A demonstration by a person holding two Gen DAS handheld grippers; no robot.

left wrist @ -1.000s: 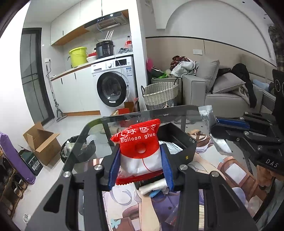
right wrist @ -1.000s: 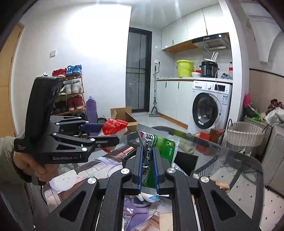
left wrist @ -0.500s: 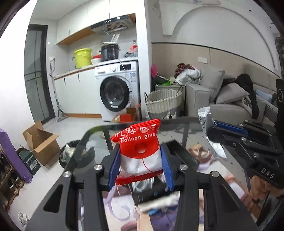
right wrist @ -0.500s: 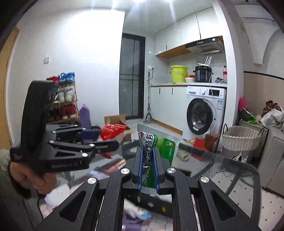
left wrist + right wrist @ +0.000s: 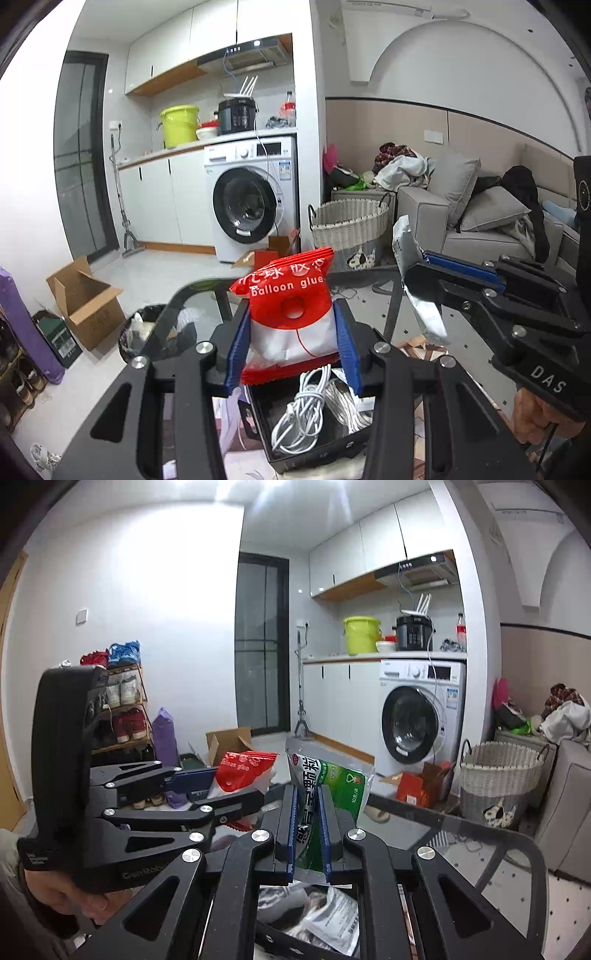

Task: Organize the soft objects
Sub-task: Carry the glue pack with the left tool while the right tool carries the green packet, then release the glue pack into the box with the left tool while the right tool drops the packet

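Left gripper [image 5: 291, 341] clenches the red balloon-glue packet [image 5: 290, 317] upright; right gripper [image 5: 308, 834] clenches the green pouch [image 5: 327, 786] upright.

Glass table [image 5: 480, 834], dark rounded rim, transparent top; floor tiles visible through it. Printed cartoon mat [image 5: 236, 417] on top, mostly hidden. Black open box [image 5: 314, 456] sits on mat: coiled white cables [image 5: 306, 410] inside in left wrist view, crumpled packets [image 5: 332, 915] in right wrist view.

Floor [image 5: 166, 273], pale tile: open cardboard box [image 5: 86, 301], wicker basket [image 5: 349, 230], red carton [image 5: 419, 784], slipper [image 5: 376, 815], black bin [image 5: 147, 332] beside table edge.
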